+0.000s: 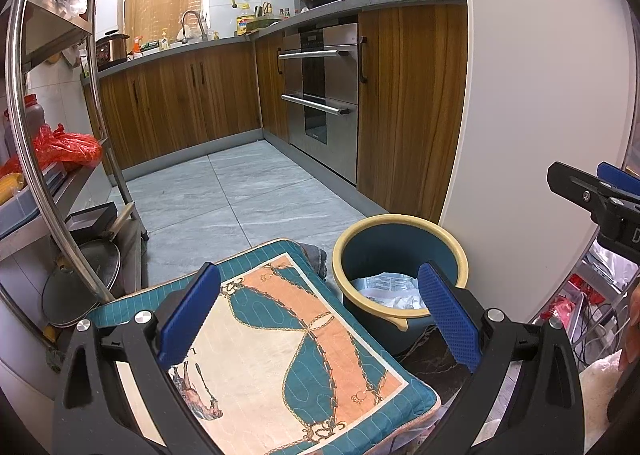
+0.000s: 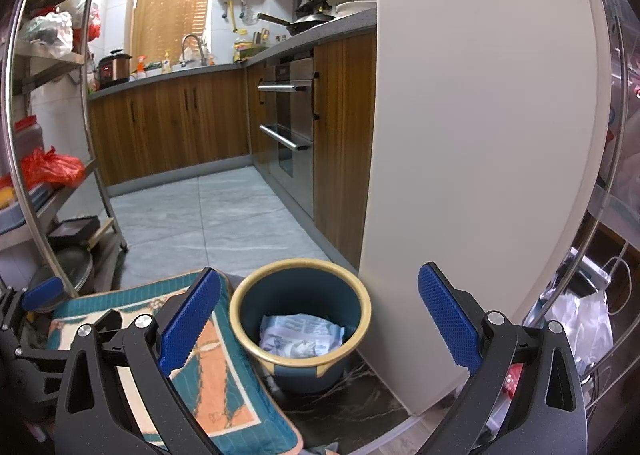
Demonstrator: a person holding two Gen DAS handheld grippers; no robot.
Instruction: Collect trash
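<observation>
A dark blue trash bin with a yellow rim [image 1: 400, 247] [image 2: 300, 291] stands on the floor beside a white panel. Crumpled white and light-blue wrappers [image 1: 390, 289] [image 2: 300, 335] lie in its bottom. My left gripper [image 1: 320, 319] is open and empty, above a patterned teal and orange cushion [image 1: 288, 351], left of the bin. My right gripper [image 2: 320, 319] is open and empty, hovering just above and in front of the bin. The right gripper shows at the right edge of the left wrist view [image 1: 592, 191]. The left gripper shows at the left edge of the right wrist view [image 2: 40, 291].
The cushion [image 2: 208, 375] lies just left of the bin. A white panel [image 2: 480, 135] rises right of the bin. A metal shelf rack [image 1: 48, 159] with a red bag stands left. Wooden cabinets and an oven [image 1: 320, 95] line the grey tiled floor [image 1: 224, 195].
</observation>
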